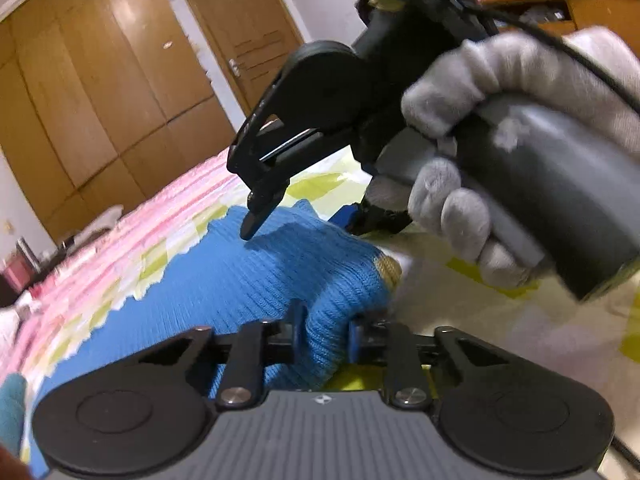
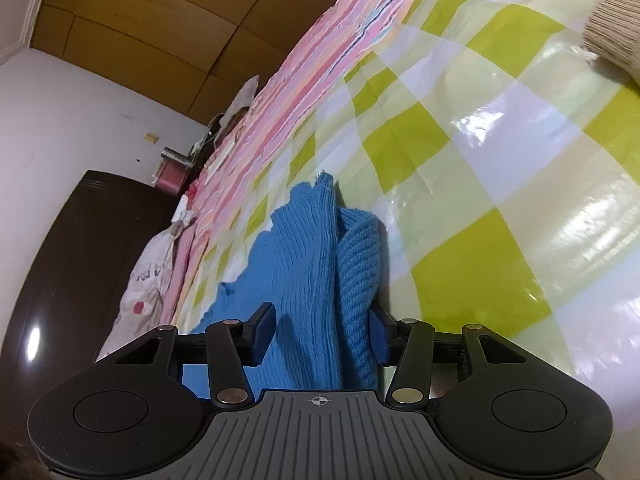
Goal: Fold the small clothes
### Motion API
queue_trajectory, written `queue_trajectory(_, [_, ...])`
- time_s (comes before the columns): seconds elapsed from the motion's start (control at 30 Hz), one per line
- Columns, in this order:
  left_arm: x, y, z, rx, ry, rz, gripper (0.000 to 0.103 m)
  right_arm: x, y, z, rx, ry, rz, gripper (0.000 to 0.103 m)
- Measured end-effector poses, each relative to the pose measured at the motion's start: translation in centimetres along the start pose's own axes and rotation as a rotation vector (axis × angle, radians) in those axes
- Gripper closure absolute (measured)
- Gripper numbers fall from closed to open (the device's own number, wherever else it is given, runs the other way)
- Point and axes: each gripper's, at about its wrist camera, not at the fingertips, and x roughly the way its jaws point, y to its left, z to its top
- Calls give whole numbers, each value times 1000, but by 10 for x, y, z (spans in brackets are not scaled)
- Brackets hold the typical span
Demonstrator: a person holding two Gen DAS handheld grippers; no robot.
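The blue knit garment (image 1: pixel 224 280) lies on the checked plastic sheet (image 2: pixel 480 200) covering the bed, a rolled edge bunched at the near end. It looks light, soft and stretchy, so it should sag and slide on the glossy sheet; a doubled, ribbed edge seems the surest hold. The left gripper (image 1: pixel 326 334) has its fingers pinching that roll. The right gripper (image 2: pixel 322 334) has its fingers half spread astride a raised fold at twelve o'clock; whether they press it I cannot tell.
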Motion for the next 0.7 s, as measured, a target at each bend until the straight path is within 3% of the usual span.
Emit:
queue_trajectory(0.1, [-5, 11, 3, -64, 7, -26, 85, 0, 3, 0, -10, 8, -7, 58])
queue_trajectory(0.13, [-7, 14, 4, -78, 4, -31, 85, -2, 2, -1, 5, 12, -18, 74])
queue_trajectory(0.23, [-23, 25, 8, -146, -17, -62, 86, -17, -1, -7, 54, 2, 21, 83])
queue_trajectory(0.5, [-76, 70, 12, -403, -102, -148, 86, -69, 39, -16, 30, -71, 97, 87])
queue_trajectory(0.7, [-100, 117, -1, -532, -140, -127, 87, -63, 96, -18, -74, -81, 93, 87])
